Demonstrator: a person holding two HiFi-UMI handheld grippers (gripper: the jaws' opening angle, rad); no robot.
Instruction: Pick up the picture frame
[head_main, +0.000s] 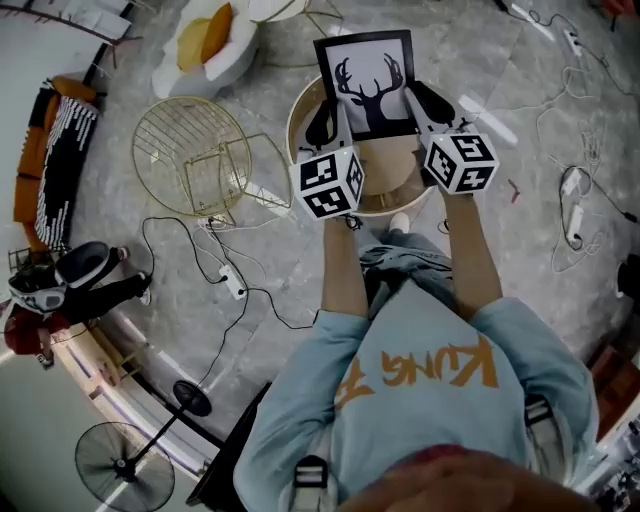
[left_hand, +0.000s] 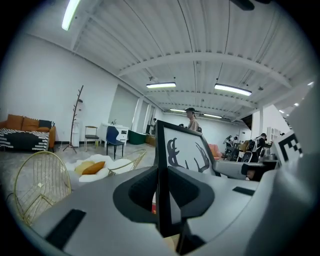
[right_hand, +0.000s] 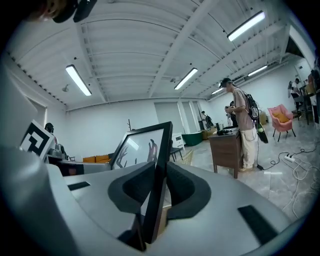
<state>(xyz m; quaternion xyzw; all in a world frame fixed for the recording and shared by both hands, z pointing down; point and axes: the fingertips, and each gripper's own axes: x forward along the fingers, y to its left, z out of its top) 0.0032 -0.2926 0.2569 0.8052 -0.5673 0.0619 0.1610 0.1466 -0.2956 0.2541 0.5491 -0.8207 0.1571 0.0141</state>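
At the upper centre of the head view, the picture frame (head_main: 365, 80) is held in the air over the round table (head_main: 385, 170). Its side edges are pinched by the jaws of the left gripper (head_main: 322, 125) and right gripper (head_main: 432, 105), presumably so that tilting is prevented.

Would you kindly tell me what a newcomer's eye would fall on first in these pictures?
The black picture frame with its antlered deer silhouette stands out, top centre in the head view, clamped by its side edges between the left hand-held gripper and the right hand-held gripper above a round table. Next comes the gold wire basket on the floor to its left.
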